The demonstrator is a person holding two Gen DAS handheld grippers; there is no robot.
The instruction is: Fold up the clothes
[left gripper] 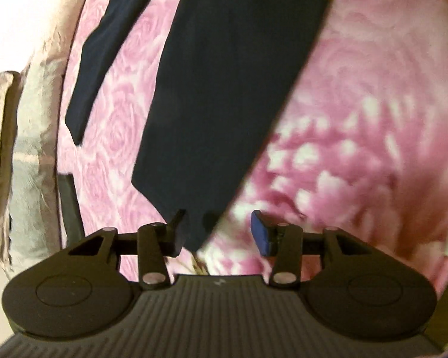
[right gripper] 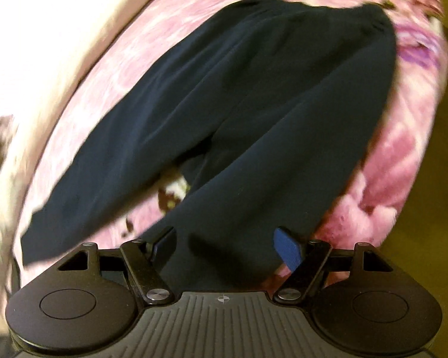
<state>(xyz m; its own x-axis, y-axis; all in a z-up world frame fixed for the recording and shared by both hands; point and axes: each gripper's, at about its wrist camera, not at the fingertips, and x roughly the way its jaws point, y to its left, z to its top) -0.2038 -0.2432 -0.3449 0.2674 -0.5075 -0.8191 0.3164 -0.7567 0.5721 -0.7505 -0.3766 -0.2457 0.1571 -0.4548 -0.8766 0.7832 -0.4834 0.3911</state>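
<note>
1. Lighting: warm indoor light; no single source is visible.
2. Overexposure: the pale bedding (left gripper: 30, 68) at the left of both views is washed out to near white.
3. Blur: motion smear covers the pink floral blanket (right gripper: 403, 149) in both views, strongest toward the edges.
4. Contrast: the dark trousers (right gripper: 254, 104) show few fold details.
5. Distortion: fisheye bending curves all outer areas; the corners vignette to black.
6. Sharpness: the gripper bodies at the bottom of each view are in focus.

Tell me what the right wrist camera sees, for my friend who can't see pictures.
Dark navy trousers lie spread on a pink flowery blanket, legs pointing toward the camera. The right hand-held gripper hovers open over the end of one trouser leg, not pinching it. The picture is a little blurry.
</note>
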